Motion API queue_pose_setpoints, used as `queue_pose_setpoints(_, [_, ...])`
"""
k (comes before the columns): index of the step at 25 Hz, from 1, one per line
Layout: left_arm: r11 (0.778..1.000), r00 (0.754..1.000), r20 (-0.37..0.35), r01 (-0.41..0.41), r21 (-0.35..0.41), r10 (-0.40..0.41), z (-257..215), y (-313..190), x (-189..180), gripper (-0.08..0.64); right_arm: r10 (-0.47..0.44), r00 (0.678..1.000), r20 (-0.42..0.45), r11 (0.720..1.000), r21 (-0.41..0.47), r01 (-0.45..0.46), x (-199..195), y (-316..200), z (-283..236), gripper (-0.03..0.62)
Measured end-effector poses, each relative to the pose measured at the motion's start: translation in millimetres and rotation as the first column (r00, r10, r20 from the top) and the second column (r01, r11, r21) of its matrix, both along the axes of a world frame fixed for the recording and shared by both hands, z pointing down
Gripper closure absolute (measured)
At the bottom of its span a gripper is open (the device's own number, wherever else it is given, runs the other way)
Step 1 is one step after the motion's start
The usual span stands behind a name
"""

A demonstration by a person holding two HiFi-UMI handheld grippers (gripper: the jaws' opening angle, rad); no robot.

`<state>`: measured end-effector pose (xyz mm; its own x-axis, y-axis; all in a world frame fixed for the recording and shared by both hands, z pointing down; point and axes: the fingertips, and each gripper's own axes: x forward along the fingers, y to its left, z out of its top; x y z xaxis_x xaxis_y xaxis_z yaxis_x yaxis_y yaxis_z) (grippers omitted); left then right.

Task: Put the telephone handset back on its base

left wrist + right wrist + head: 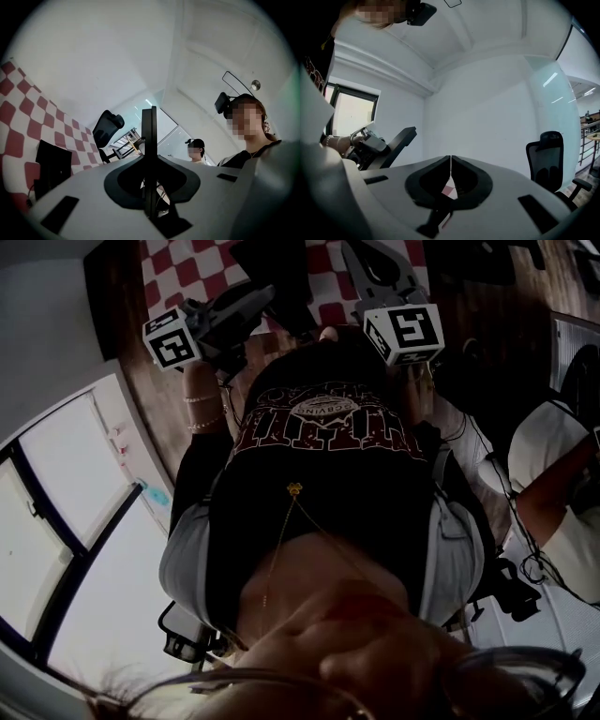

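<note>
Though closed and empty in their own views, left gripper and right gripper mostly marker cubes from the head view.

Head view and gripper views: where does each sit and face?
Left gripper view: on left gripper, level past checkered cloth; shut jaws show.
Right gripper view: on right gripper, toward white wall; shut jaws, left hand show.
Head view: on head, steeply down; torso, both grippers show.
Shared: checkered cloth, in head and left gripper views.
</note>
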<state>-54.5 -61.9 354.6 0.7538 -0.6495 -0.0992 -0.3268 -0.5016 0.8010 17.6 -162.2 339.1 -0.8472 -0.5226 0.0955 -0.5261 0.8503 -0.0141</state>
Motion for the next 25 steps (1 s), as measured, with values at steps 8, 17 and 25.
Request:
queue_pose_setpoints(8, [0.997, 0.997, 0.013, 0.079, -0.003, -0.079, 12.2, 0.2, -8.1, 0.48, -0.092, 0.996, -0.012, 0.996, 0.001, 0.092, -15.6, -10.3, 9.9, 0.571])
queue_pose_setpoints(17, [0.998, 0.999, 0.027, 0.023, -0.053, -0.022, 28.0, -1.9, -17.6, 0.48, -0.042, 0.999, -0.021, 0.999, -0.021, 0.042, -15.3, -9.4, 15.0, 0.571])
queue_pose_setpoints(25, [0.989, 0.996, -0.009, -0.09, -0.119, 0.089, 48.7, -25.3, -57.5, 0.48, 0.045, 0.998, -0.052, 0.995, -0.086, -0.05, -52.0, -21.0, 33.1, 0.571])
